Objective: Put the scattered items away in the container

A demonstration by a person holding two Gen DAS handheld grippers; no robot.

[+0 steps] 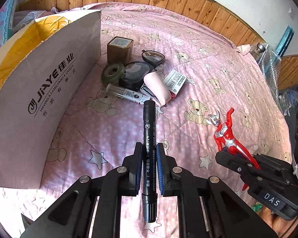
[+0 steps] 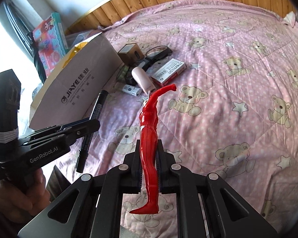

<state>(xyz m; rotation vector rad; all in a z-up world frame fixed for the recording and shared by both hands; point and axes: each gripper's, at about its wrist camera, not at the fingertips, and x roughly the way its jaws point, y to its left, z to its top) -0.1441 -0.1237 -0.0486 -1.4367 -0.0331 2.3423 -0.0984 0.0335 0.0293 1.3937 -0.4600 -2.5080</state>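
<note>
While clamped between blue ribbed pads, black cylindrical marker (image 1: 149,154) in left gripper (image 1: 149,152), cap pointing forward, held above the quilt. Right gripper (image 2: 149,158) closed on glossy red-and-silver plastic hero figure (image 2: 149,138), gripped at the legs, one arm raised. Beyond, on pink quilted bear-print bedspread (image 2: 228,79), clustered close together: smooth pink stapler (image 1: 158,89), staple box (image 1: 173,80), green tape roll (image 1: 112,72), square tin (image 1: 119,49), black-framed glasses (image 1: 147,63), clear tube (image 1: 125,93). Just left of the pile, open cardboard box (image 1: 45,91), matte pinkish wall, yellow liner.
</note>
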